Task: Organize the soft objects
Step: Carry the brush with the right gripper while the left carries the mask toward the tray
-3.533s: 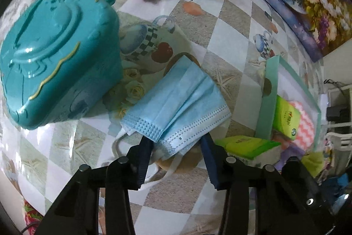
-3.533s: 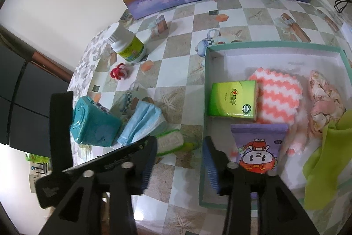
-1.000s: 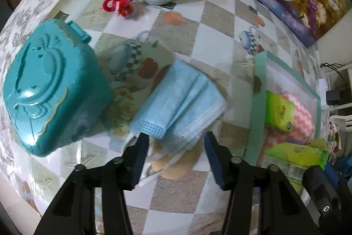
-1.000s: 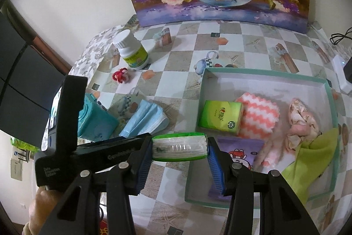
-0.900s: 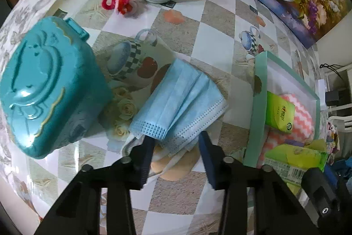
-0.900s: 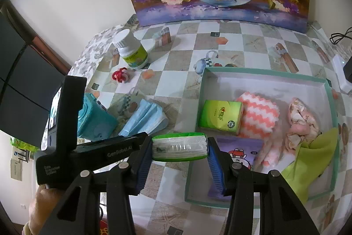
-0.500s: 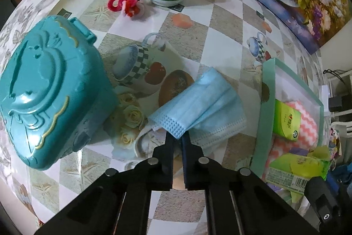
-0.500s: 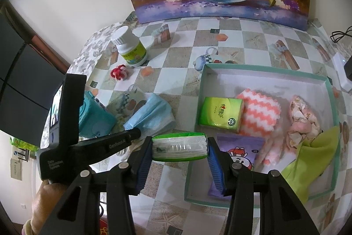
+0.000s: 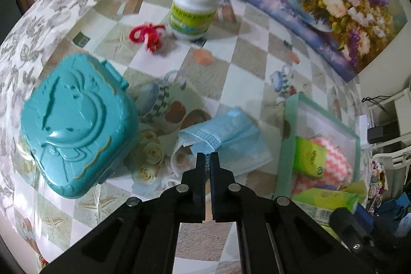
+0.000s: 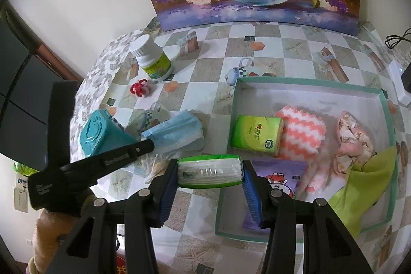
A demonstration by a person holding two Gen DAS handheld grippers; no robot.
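My left claw (image 9: 207, 158) is pinched tight on the near edge of the blue face mask (image 9: 231, 138) — one end lifts off the table (image 9: 257, 63), beside the teal case (image 9: 74, 125). My right claw (image 10: 210, 172) squeezes a tissue pack (image 10: 209, 170) by the green box (image 10: 303, 82) — soft things lie inside.

A pale blue face mask (image 9: 231, 138) is seen on a desk (image 9: 257, 63) checked in white and beige. A teal case (image 9: 74, 127), a white bottle (image 9: 195, 4) with a green label, and a mint-rimmed box (image 10: 385, 104) holding a pink-and-white zigzag cloth (image 10: 303, 135) are shown.
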